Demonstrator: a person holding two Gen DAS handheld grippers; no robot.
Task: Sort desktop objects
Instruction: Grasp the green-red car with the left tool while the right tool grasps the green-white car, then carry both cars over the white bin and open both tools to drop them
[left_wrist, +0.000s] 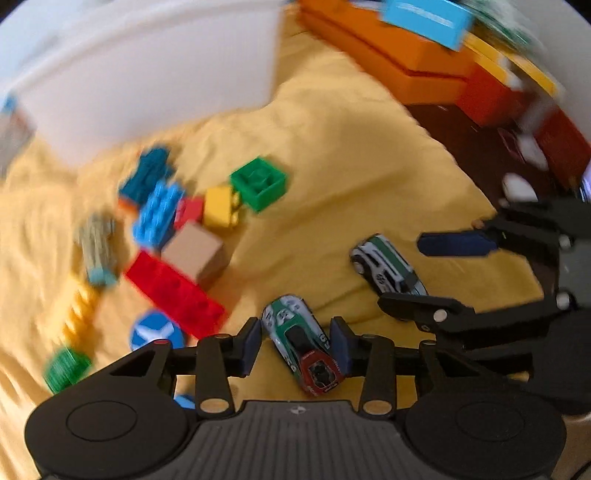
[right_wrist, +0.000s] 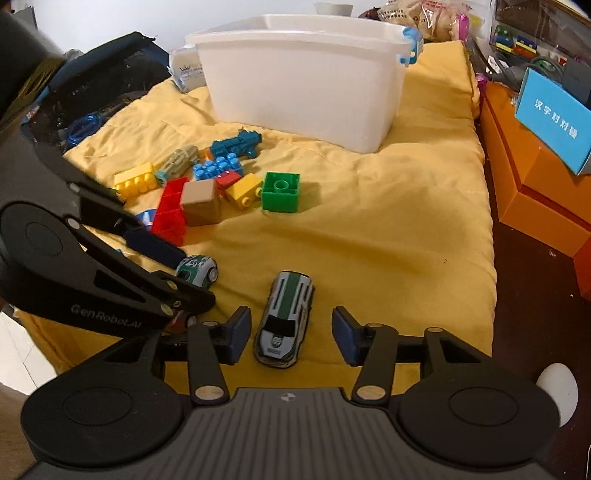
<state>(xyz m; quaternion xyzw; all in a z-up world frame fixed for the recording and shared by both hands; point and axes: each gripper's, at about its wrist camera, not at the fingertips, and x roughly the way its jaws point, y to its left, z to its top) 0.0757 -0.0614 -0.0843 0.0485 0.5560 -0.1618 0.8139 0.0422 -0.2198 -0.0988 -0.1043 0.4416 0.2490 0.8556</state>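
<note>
Both grippers straddle a toy car on the yellow cloth (right_wrist: 388, 221), jaws spread, neither pinching: left gripper (left_wrist: 295, 349) around the racer (left_wrist: 301, 350), right gripper (right_wrist: 290, 334) around the striped car (right_wrist: 284, 323), likely bound for the white bin (right_wrist: 303, 85)

Right claw (right_wrist: 290, 334) apparently straddles striped car (right_wrist: 284, 322), untouched.

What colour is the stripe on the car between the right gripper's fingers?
Green, on the silver car; right wrist view shows it best.
</note>
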